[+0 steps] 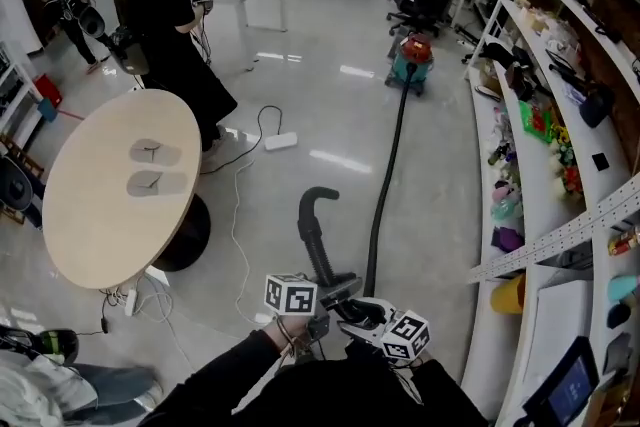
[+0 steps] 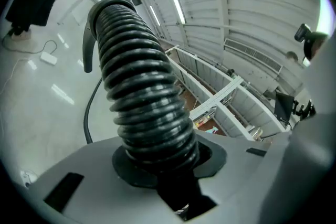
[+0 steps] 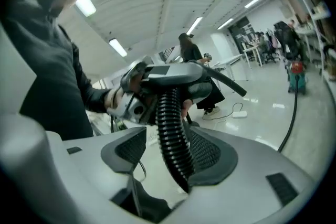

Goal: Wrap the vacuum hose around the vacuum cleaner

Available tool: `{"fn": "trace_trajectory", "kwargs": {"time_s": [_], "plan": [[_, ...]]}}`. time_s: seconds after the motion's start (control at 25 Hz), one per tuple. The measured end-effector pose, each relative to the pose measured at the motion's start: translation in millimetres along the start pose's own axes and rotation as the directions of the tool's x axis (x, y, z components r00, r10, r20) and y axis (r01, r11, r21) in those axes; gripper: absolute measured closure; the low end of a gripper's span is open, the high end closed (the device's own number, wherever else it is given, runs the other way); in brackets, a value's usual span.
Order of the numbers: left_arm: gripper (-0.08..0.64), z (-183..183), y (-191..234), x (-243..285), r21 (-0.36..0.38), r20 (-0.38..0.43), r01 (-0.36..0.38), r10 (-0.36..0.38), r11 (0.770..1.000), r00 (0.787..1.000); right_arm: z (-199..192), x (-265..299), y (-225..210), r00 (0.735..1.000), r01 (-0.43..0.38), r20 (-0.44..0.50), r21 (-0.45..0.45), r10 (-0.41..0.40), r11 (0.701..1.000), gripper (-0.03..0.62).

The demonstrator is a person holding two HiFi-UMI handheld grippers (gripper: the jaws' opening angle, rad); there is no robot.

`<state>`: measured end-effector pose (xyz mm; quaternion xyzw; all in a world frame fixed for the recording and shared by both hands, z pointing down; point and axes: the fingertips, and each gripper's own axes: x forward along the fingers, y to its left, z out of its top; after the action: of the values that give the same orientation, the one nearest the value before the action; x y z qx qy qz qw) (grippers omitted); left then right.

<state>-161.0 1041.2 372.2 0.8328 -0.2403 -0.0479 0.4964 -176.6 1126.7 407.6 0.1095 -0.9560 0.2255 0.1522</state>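
Two hand-held grippers meet on one ribbed black hose (image 1: 384,187) at the lower centre of the head view. The left gripper (image 2: 163,165) is clamped fully onto the hose (image 2: 142,92), both pads pressed against its ribs. From this grip the hose rises to a curved rigid end piece (image 1: 316,213). The right gripper (image 3: 168,152) stands partly open. The hose (image 3: 173,134) passes between its fingers and lies against the pad on the picture's right, with a clear gap to the other pad (image 3: 125,148), so it is not gripped. Just beyond those fingers, the right gripper view shows the left gripper's grey body (image 3: 170,75) and the hand (image 3: 116,98) holding it. The cleaner (image 1: 411,61), red on top and teal below, stands on the floor (image 1: 330,95) beside the shelves (image 1: 545,165), well apart from both grippers. The hose is not wrapped round it. It runs nearly straight across the floor from the cleaner to the grippers. An oval table (image 1: 95,215) stands to the left, with a person (image 1: 165,25) in black standing behind it and a white power strip (image 1: 280,141) lying on the floor nearby.
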Motion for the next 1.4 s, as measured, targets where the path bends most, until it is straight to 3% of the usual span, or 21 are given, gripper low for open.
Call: {"fn": "trace_trajectory", "kwargs": {"time_s": [0.12,0.24,0.4,0.52,0.64,0.72,0.84,0.92,1.04,1.16,1.2,1.28,1.36,1.4], "plan": [[0.428,20,3,21,0.047,-0.078,-0.062,0.065,0.997,0.995,-13,-13,-24,0.992,0.033,-0.114,-0.186,-0.055,0.982,0.328],[0.426,44,-8,48,0.037,-0.141,-0.082,0.086,0.996,0.986,-16,-20,-57,0.983,0.013,-0.173,-0.303,-0.069,0.953,0.325],[0.426,67,-32,96,-0.027,-0.196,-0.052,0.046,0.998,0.980,-24,-30,-85,0.957,-0.136,-0.291,-0.398,0.016,0.907,0.327],[0.426,78,-40,136,-0.039,-0.228,-0.051,0.040,0.998,0.973,-17,-46,-99,0.947,-0.224,-0.306,-0.409,0.098,0.885,0.431],[0.410,85,-49,172,-0.032,-0.213,-0.046,0.038,0.998,0.976,-12,-69,-113,0.948,-0.257,-0.268,-0.334,0.170,0.907,0.434],[0.280,88,-44,193,0.018,-0.215,-0.085,0.086,0.996,0.973,-5,-85,-128,0.959,-0.245,-0.206,-0.251,0.195,0.937,0.436],[0.210,86,-24,210,0.109,-0.274,-0.170,0.194,0.979,0.942,14,-104,-147,0.973,-0.221,-0.092,-0.122,0.211,0.968,0.434],[0.201,86,-12,217,0.084,-0.302,-0.180,0.197,0.980,0.933,22,-114,-160,0.977,-0.211,-0.042,-0.067,0.209,0.975,0.434],[0.201,95,3,225,-0.005,-0.299,-0.152,0.143,0.988,0.943,28,-121,-180,0.977,-0.210,-0.032,-0.012,0.209,0.978,0.434],[0.201,105,14,227,-0.044,-0.290,-0.083,0.067,0.996,0.955,38,-125,-205,0.982,-0.187,0.000,0.066,0.187,0.980,0.434],[0.201,110,17,226,-0.018,-0.292,-0.048,0.041,0.999,0.956,46,-126,-217,0.985,-0.170,0.025,0.098,0.168,0.981,0.434],[0.202,117,22,222,0.152,-0.323,0.017,0.033,0.988,0.946,71,-128,-243,0.989,-0.130,0.091,0.174,0.116,0.976,0.434],[0.202,123,31,223,0.335,-0.315,0.046,0.066,0.941,0.947,99,-128,-273,0.989,-0.084,0.143,0.264,0.047,0.961,0.434],[0.202,133,36,225,0.365,-0.263,0.044,0.058,0.930,0.963,111,-127,-288,0.989,-0.055,0.147,0.308,0.009,0.950,0.434]]}}
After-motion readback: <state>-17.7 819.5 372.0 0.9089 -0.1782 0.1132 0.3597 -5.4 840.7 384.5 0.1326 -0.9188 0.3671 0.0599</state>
